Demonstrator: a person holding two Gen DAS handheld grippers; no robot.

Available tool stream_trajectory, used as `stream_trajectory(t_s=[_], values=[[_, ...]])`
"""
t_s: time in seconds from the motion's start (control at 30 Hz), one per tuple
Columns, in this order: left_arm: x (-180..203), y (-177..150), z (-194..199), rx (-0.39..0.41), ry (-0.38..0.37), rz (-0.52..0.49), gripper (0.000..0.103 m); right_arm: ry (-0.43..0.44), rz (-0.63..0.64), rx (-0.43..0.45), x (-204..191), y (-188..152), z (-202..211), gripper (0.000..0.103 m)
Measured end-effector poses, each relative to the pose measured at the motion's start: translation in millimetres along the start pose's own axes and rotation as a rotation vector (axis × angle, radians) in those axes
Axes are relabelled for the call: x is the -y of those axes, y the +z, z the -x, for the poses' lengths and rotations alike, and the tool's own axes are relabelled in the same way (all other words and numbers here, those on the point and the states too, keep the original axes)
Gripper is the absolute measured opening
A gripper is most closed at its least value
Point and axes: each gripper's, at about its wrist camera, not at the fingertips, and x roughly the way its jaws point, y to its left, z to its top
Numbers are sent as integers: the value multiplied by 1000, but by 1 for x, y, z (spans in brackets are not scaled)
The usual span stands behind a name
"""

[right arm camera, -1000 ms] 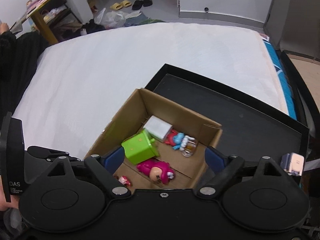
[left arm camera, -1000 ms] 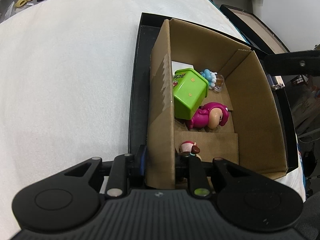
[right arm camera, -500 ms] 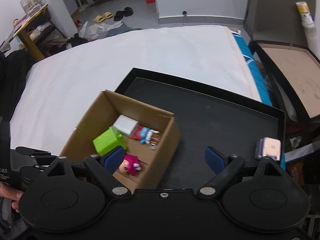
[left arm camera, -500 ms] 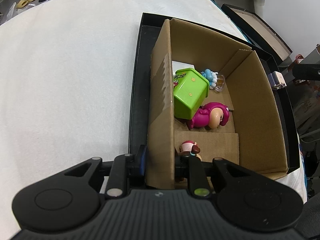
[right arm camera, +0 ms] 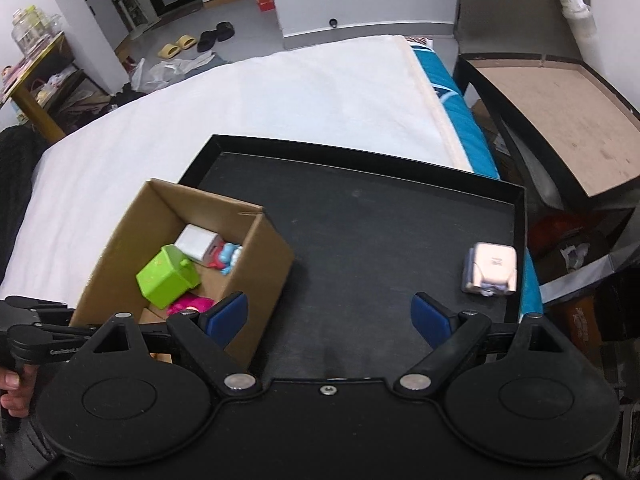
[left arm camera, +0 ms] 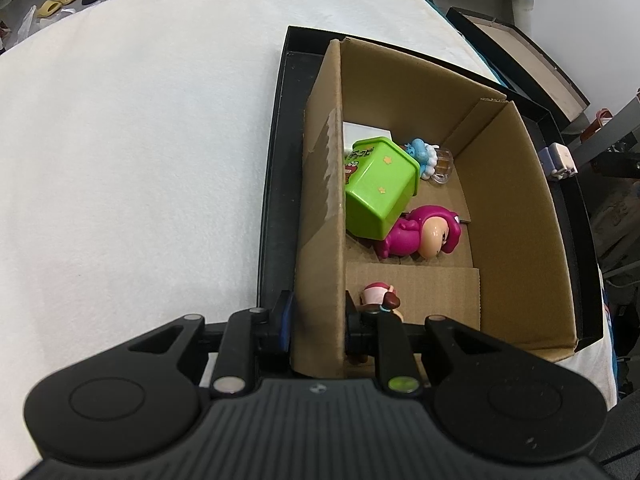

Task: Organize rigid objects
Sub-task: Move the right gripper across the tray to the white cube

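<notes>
A cardboard box (left arm camera: 516,216) (right arm camera: 264,252) stands on a black tray (right arm camera: 372,240) on the white bed. Inside lie a green toy box (left arm camera: 378,186) (right arm camera: 166,276), a pink doll (left arm camera: 424,234), a small pink-capped figure (left arm camera: 378,296), a blue figure (left arm camera: 420,152) and a white box (right arm camera: 196,242). My left gripper (left arm camera: 318,320) is shut on the box's left wall, one finger outside, one inside. My right gripper (right arm camera: 330,316) is open and empty above the tray. A small pale pink device (right arm camera: 490,268) (left arm camera: 558,160) lies near the tray's right rim.
The white bed (left arm camera: 140,140) spreads left of the tray. A black side table with a brown top (right arm camera: 560,120) stands at the right beyond the bed. Slippers (right arm camera: 176,46) and clutter lie on the floor at the back.
My right gripper has swung to the right, from over the box to over the bare tray, and the pink device has come nearer. The left gripper and box have stayed put.
</notes>
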Motion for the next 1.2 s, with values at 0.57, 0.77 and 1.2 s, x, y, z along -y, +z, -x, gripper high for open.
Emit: stream_trajectory(t_s=[0.57,0.77,1.2], values=[[-6,1,2,13,-20,24,20,-82,-30,-24,51,-3,-15,88],[-8,1,1,9,-23,23,20,-106,-27,-23,58,6,-26,88],[-11,1,1,11,-32,32,20,-151,-82,-71,89,28,-55,80]])
